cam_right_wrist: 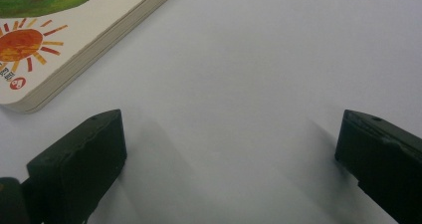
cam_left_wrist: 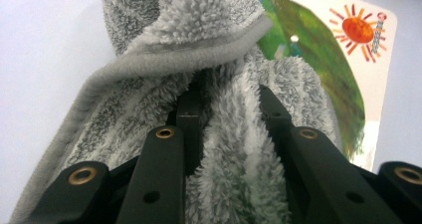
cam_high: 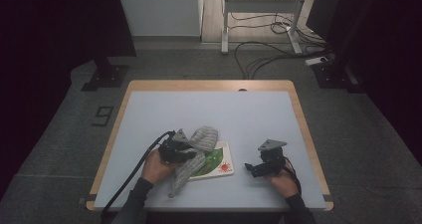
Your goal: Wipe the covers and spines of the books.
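A fluffy grey towel [cam_high: 196, 149] lies bunched over a picture book [cam_high: 221, 164] with a green leaf and an orange sun on its white cover. My left gripper [cam_high: 188, 154] is shut on a fold of the towel [cam_left_wrist: 234, 149], whose pile bulges between the two black jaws. The book [cam_left_wrist: 358, 50] shows past the cloth at the upper right of the left gripper view. My right gripper [cam_high: 250, 169] rests low on the table to the right of the book, open, with bare table between its jaws [cam_right_wrist: 229, 149]. The book's corner [cam_right_wrist: 54, 50] lies just ahead and to their left.
The pale blue table top [cam_high: 209, 114] has a wooden rim. A black cable [cam_high: 130, 176] trails from the left gripper over the front edge. Beyond the table are a desk frame [cam_high: 261, 15] and loose cables on the floor.
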The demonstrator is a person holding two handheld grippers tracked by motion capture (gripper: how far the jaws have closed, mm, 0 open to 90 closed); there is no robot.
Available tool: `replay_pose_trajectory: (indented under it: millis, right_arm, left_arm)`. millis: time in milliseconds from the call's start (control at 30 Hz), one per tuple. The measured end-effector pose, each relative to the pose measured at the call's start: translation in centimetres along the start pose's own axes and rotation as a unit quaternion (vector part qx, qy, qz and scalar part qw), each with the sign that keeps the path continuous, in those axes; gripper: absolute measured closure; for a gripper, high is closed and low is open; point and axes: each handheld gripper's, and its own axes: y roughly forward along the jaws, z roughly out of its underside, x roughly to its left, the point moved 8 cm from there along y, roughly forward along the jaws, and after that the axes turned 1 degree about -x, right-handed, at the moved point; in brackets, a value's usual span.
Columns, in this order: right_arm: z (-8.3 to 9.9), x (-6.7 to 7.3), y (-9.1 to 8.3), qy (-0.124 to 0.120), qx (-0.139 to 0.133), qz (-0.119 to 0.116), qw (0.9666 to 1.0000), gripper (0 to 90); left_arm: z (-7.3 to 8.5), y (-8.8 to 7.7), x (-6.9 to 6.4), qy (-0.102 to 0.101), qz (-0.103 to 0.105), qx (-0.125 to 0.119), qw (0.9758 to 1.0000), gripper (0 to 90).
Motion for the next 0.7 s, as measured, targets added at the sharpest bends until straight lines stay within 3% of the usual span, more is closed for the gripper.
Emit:
replay_pose_trajectory:
  millis: [300,700]
  right_arm:
    - [0.0,0.0,0.0,0.000,0.000,0.000,1.0000,0.0]
    - [0.0,0.0,0.0,0.000,0.000,0.000,1.0000,0.0]
  left_arm:
    - [1.4,-1.3,0.2,-0.008,-0.008,0.001,0.9999,70.2]
    - [2.7,-2.2,-0.9,-0.013,0.000,-0.003,0.9999,70.1]
